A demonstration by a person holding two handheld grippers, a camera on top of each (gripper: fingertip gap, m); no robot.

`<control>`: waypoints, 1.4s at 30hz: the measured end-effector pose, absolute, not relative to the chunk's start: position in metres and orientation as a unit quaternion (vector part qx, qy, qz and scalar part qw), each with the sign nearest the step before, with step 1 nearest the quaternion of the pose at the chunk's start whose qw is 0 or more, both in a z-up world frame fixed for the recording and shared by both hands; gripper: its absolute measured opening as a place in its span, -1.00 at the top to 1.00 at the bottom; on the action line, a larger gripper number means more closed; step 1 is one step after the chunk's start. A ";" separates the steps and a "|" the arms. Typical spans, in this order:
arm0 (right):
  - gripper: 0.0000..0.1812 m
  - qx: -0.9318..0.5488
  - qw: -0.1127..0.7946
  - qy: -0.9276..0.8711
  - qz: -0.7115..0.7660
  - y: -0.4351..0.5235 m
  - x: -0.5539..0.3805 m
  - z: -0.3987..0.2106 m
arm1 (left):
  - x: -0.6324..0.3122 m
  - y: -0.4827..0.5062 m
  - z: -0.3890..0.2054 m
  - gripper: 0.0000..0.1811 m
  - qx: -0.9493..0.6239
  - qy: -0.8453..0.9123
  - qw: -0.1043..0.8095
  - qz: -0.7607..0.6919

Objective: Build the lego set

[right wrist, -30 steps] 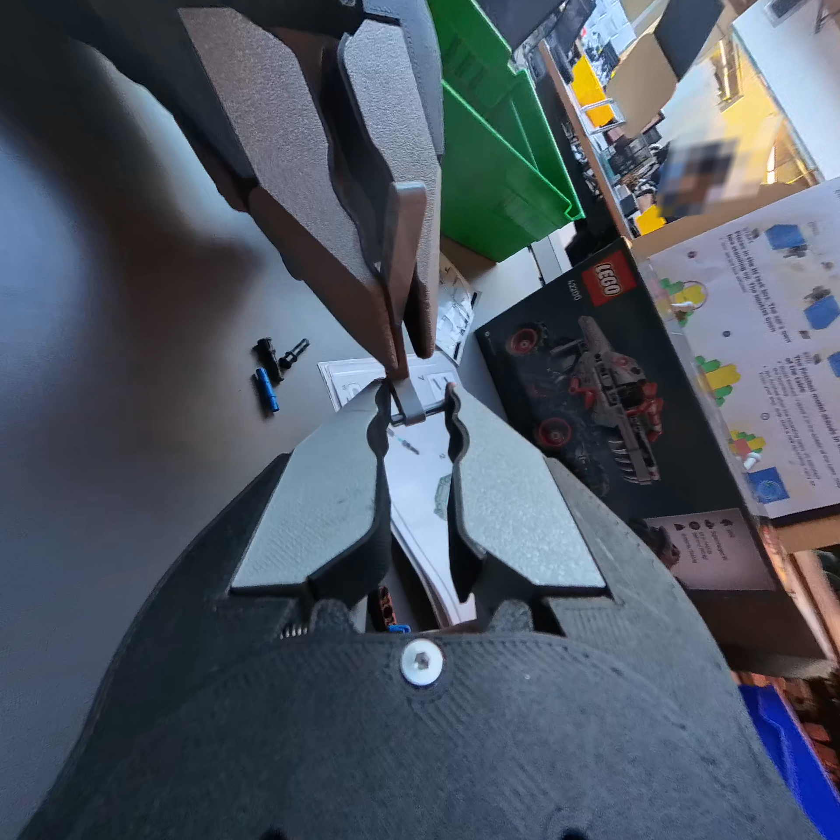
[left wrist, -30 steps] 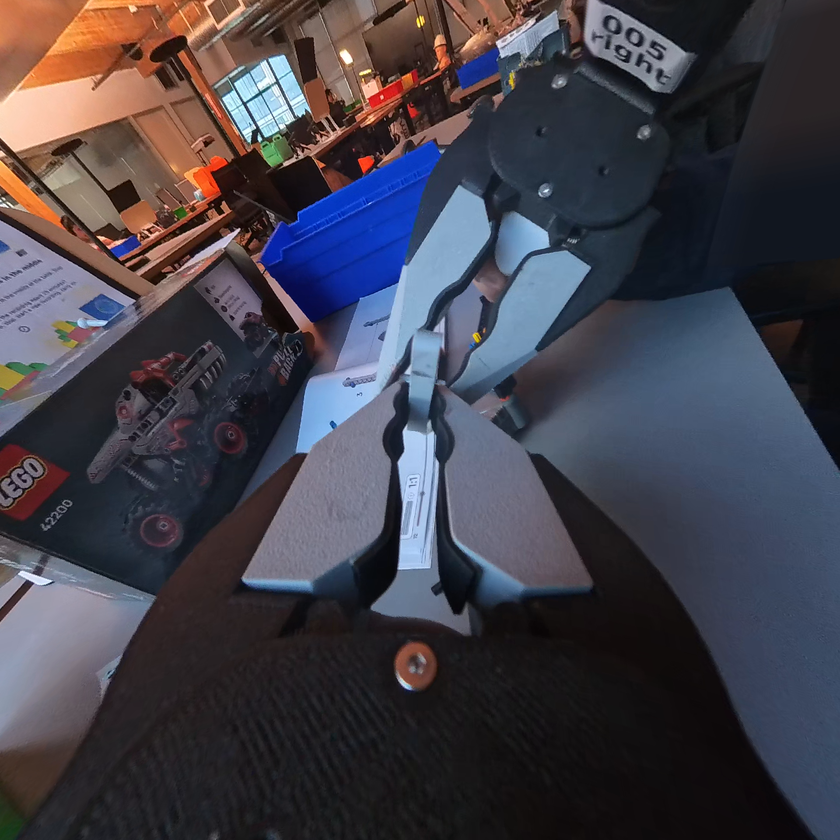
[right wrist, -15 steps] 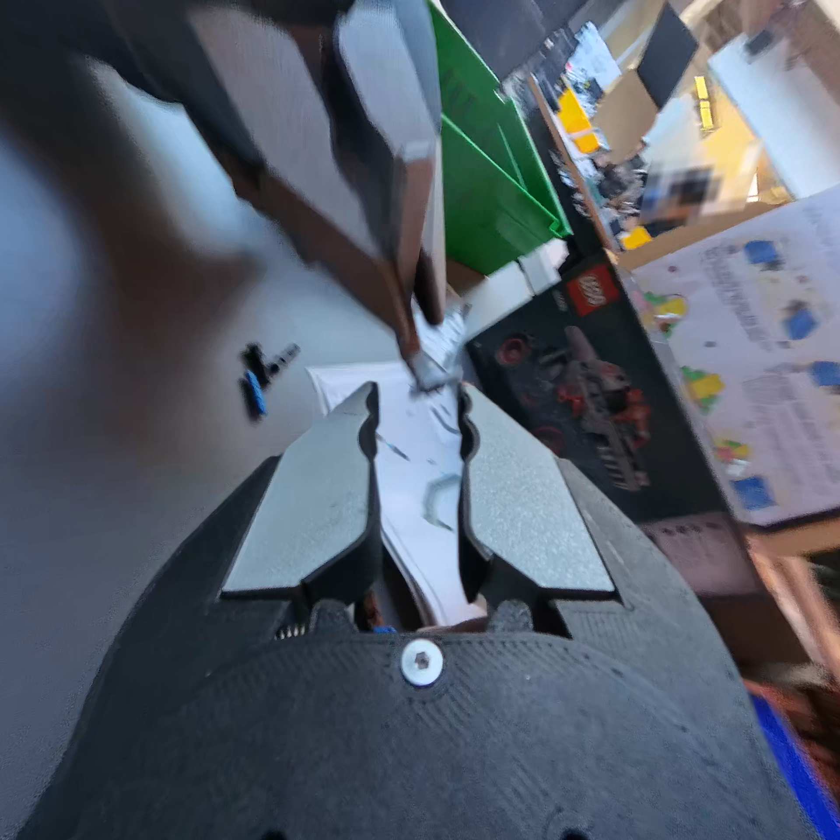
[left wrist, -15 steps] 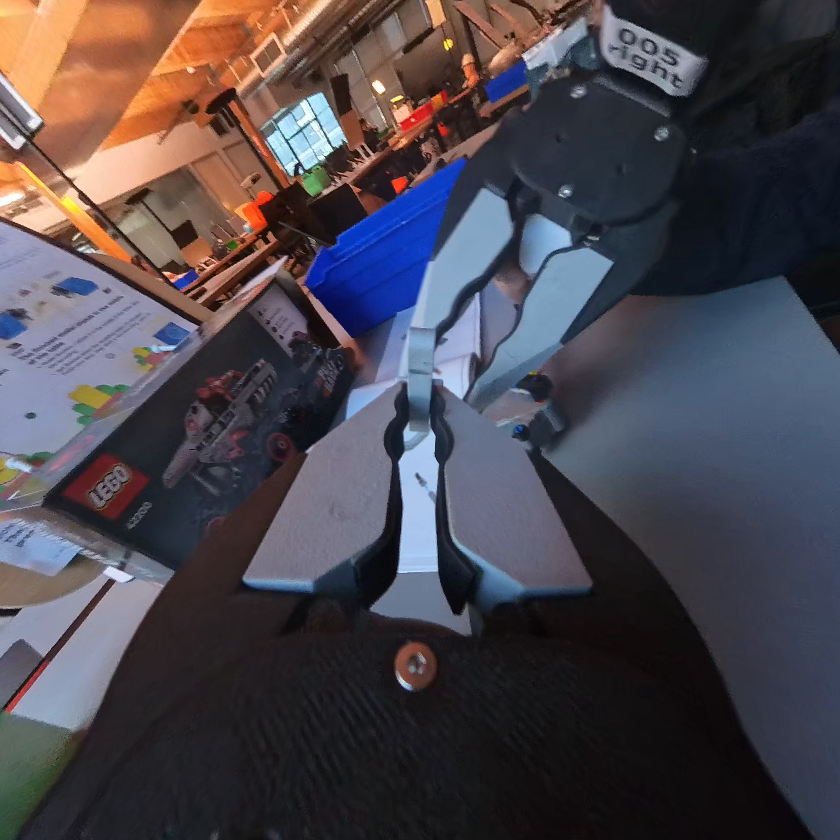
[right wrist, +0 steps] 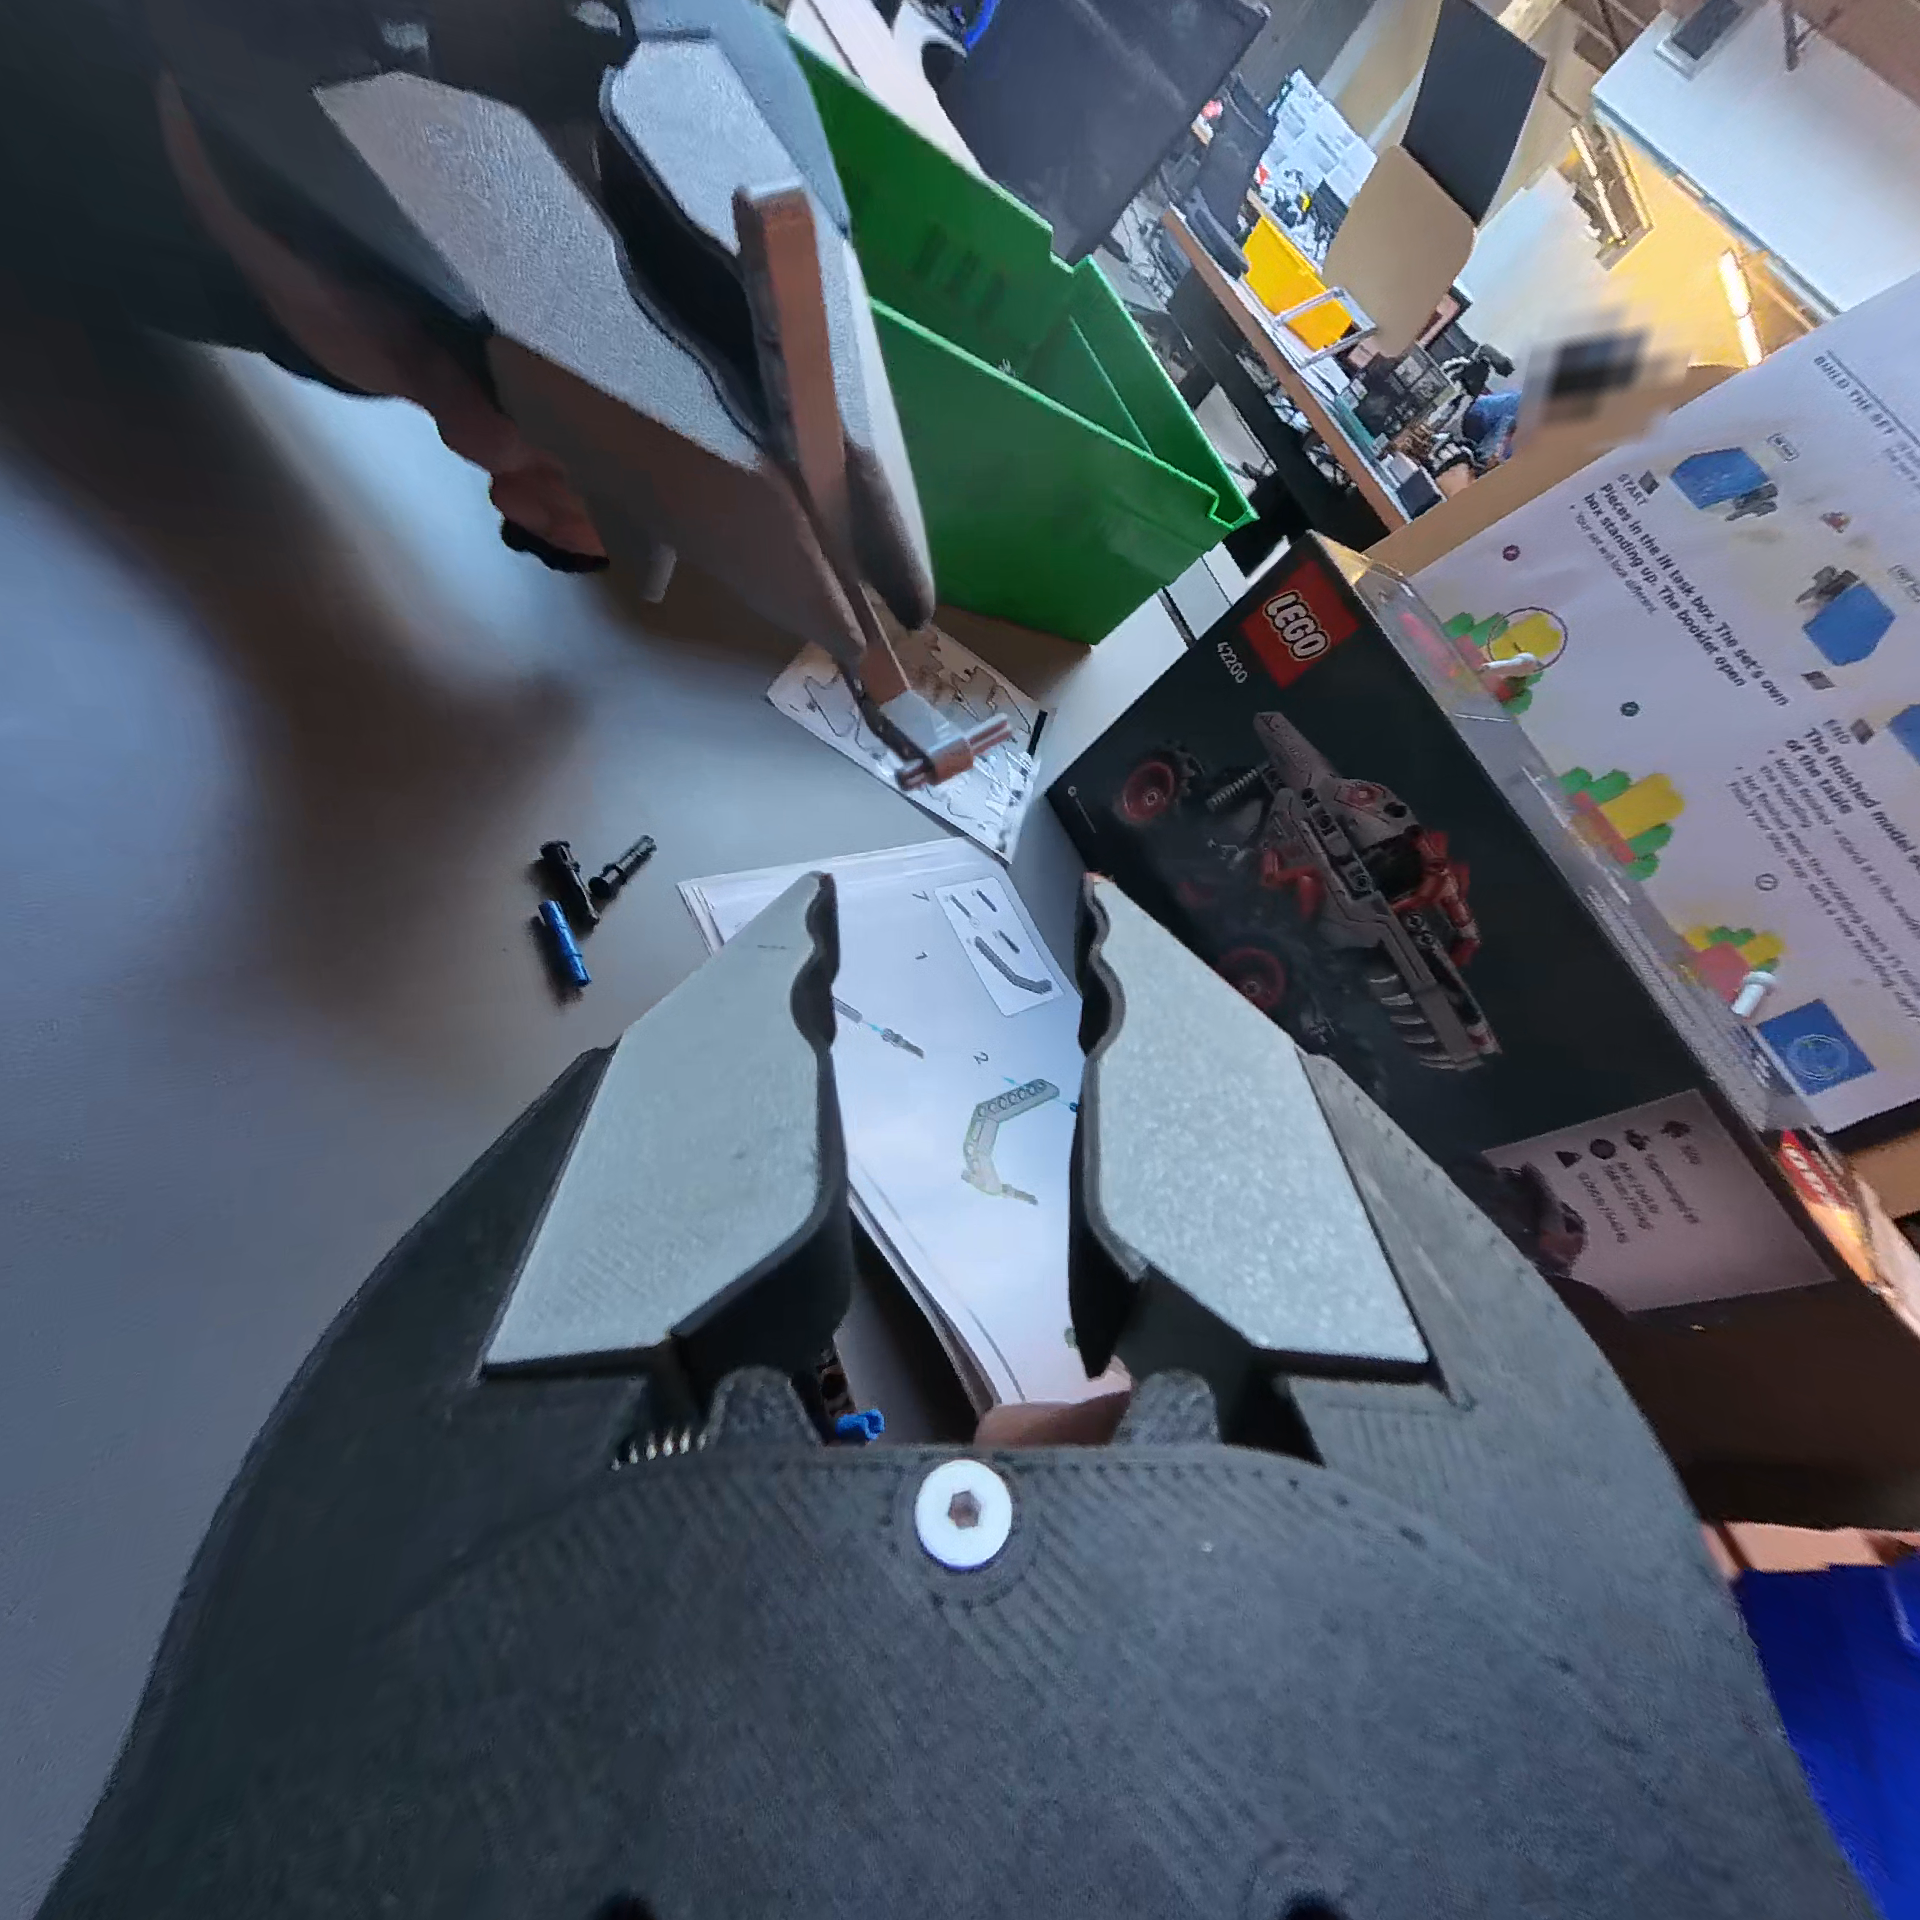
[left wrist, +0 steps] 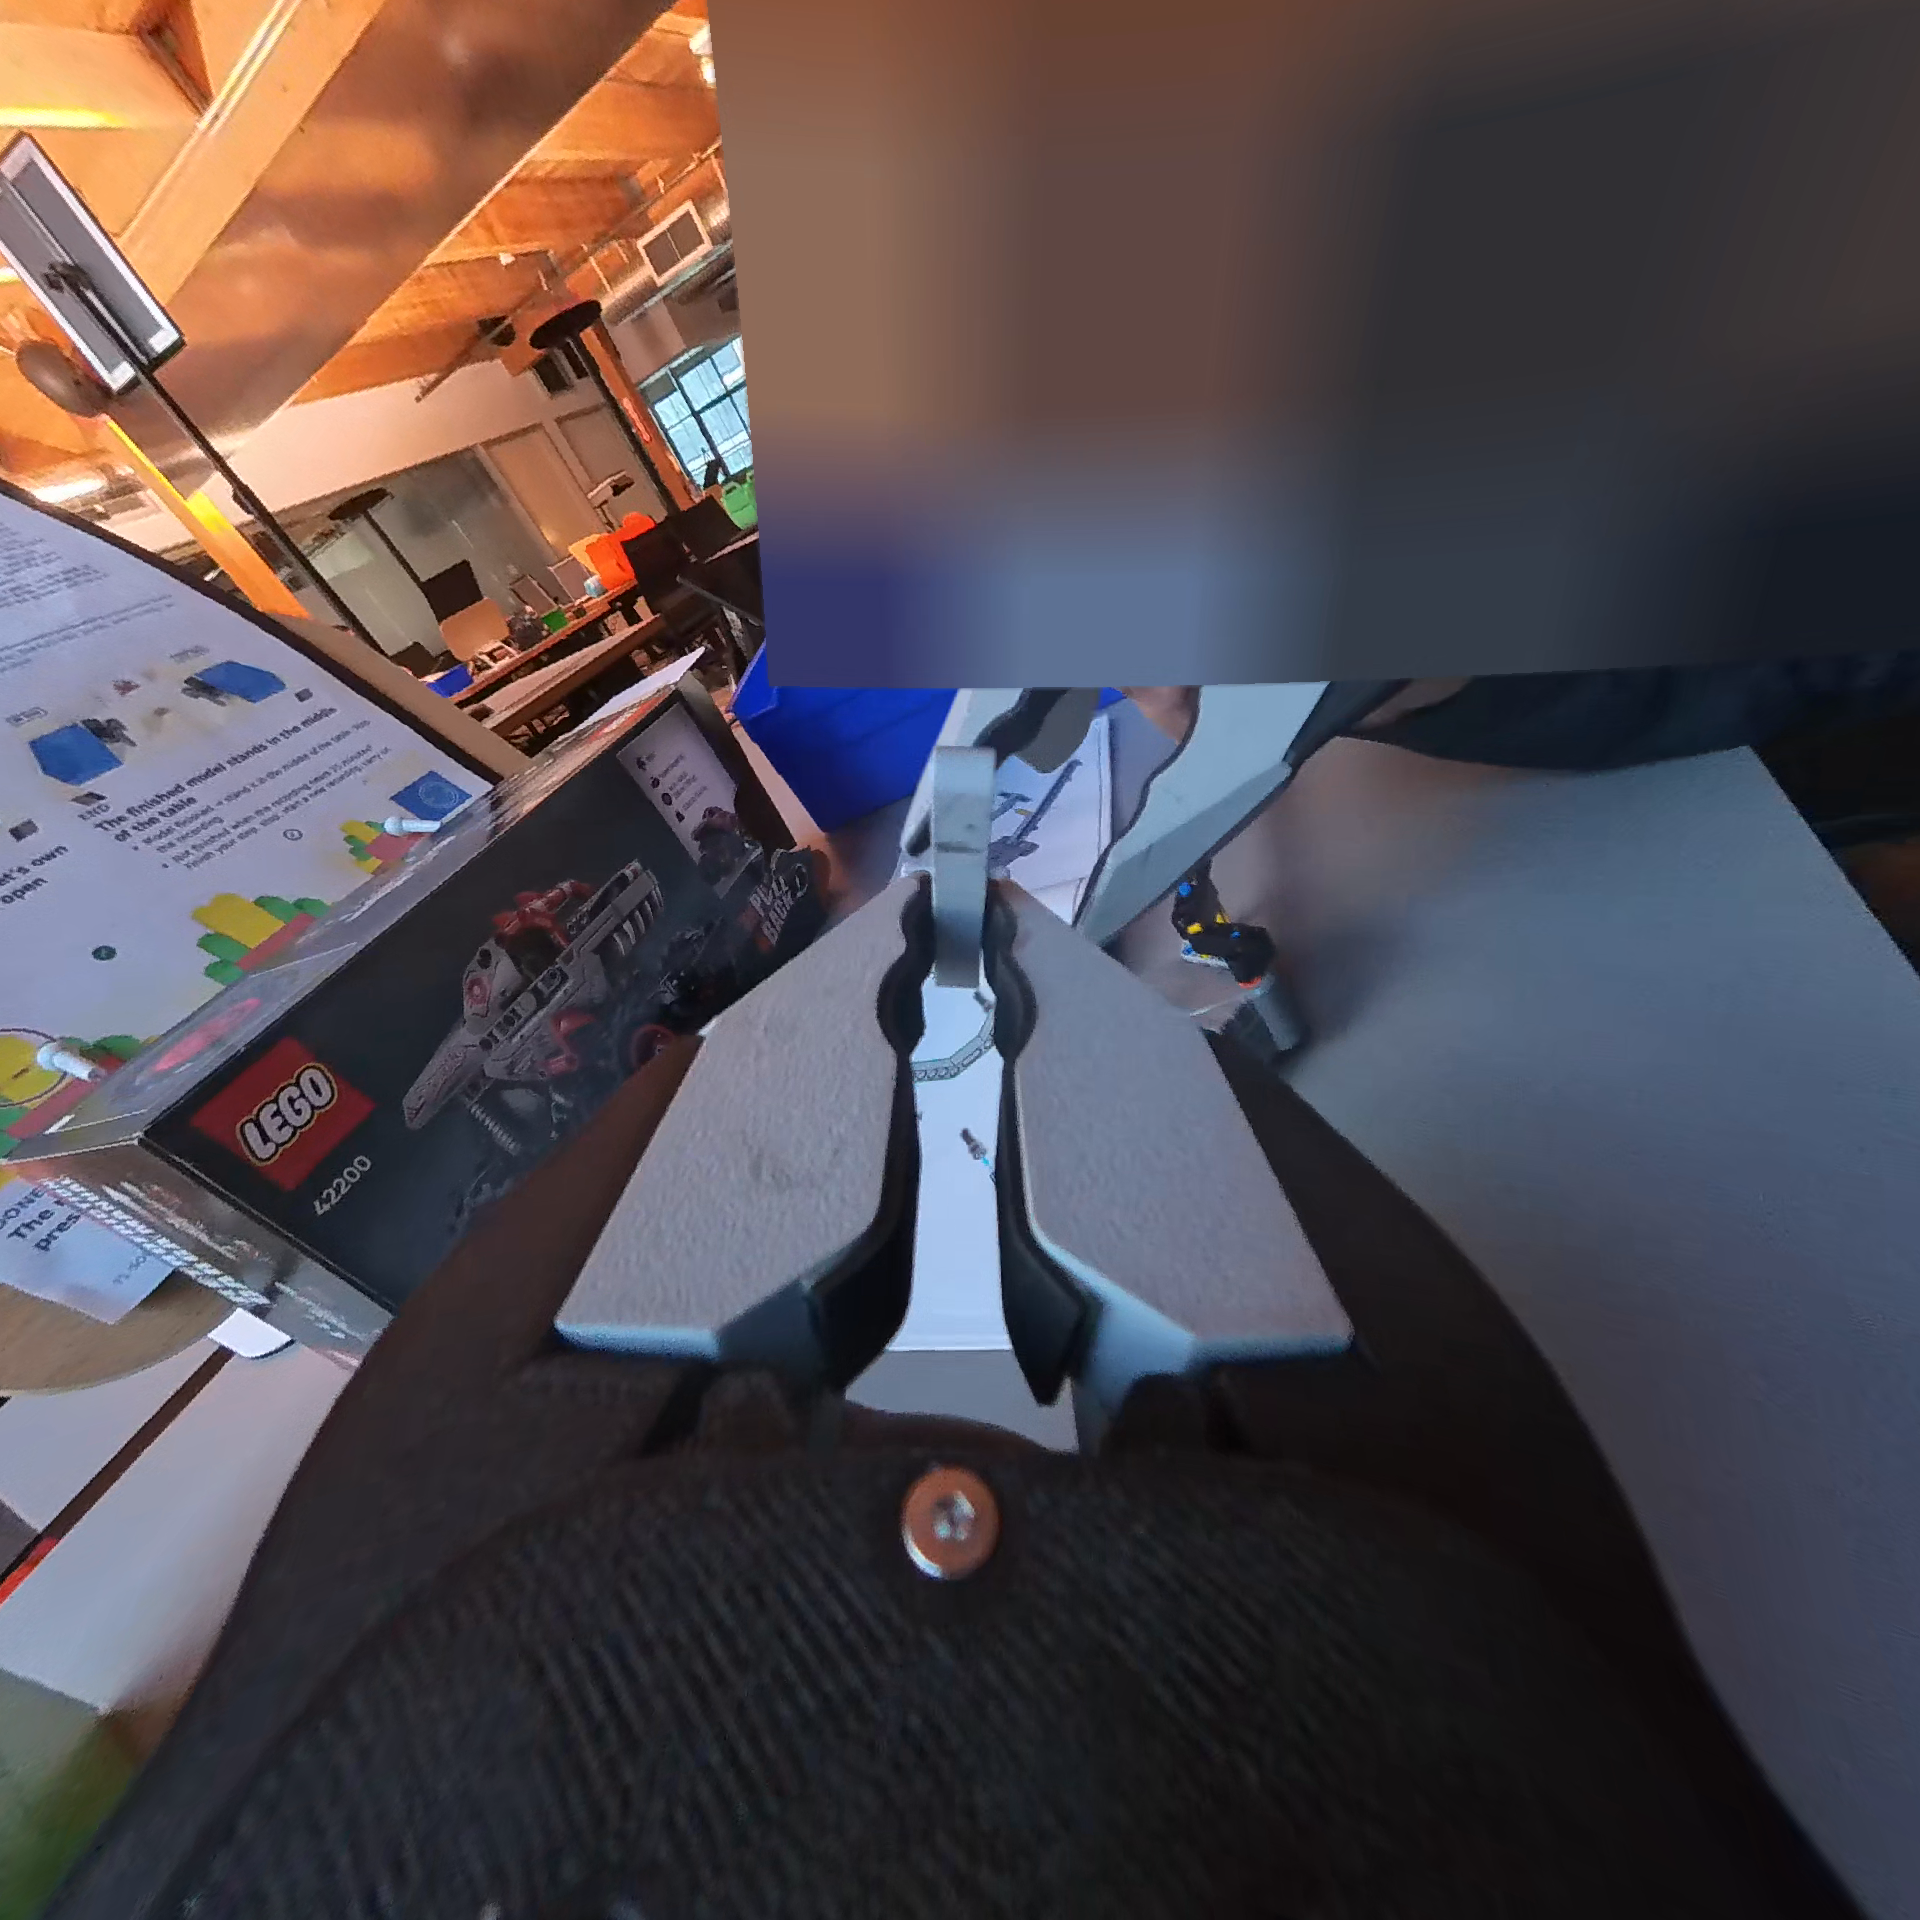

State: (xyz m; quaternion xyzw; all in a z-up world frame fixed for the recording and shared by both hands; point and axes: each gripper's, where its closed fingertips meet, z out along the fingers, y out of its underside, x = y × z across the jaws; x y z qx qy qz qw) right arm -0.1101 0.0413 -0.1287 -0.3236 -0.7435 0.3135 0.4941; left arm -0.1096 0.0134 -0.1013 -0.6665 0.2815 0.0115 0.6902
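Note:
My left gripper (left wrist: 954,925) is shut on a long grey Lego beam (left wrist: 960,831) and holds it above the table. In the right wrist view the left gripper (right wrist: 873,613) is at the upper left. The beam (right wrist: 805,416) slants down from it, with a short pin piece (right wrist: 940,743) sticking out at its bent lower end. My right gripper (right wrist: 951,930) is open and empty, below the beam's end and apart from it. One of its fingers (left wrist: 1195,821) shows beyond the beam in the left wrist view.
The open instruction booklet (right wrist: 935,1049) lies under my right gripper. Two black pins (right wrist: 597,868) and a blue pin (right wrist: 564,942) lie on the grey table (right wrist: 260,1039). The Lego box (right wrist: 1351,883) stands on the right, green bins (right wrist: 1018,416) behind. Small parts (left wrist: 1221,935) lie near the right gripper. My right gripper's tips are some 9 centimetres from the blue pin (right wrist: 564,942).
My right gripper was shut on the pin at the beam's end; it has opened and drawn back. The pin stays in the beam. My left gripper kept its hold and tilted.

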 end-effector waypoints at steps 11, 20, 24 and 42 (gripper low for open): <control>0.49 -0.323 0.485 -0.741 0.334 0.038 -0.109 -0.126 | -0.108 0.012 -0.101 0.93 -0.660 0.286 0.694 0.008; 0.49 -0.320 0.488 -0.740 0.333 0.038 -0.109 -0.125 | -0.106 0.012 -0.101 0.93 -0.659 0.289 0.695 0.005; 0.49 -0.317 0.490 -0.743 0.328 0.038 -0.109 -0.126 | -0.105 0.011 -0.100 0.93 -0.656 0.291 0.696 0.004; 0.53 -0.403 0.523 -0.641 0.391 0.083 -0.103 -0.088 | -0.161 0.018 -0.077 0.94 -0.656 0.173 0.730 0.082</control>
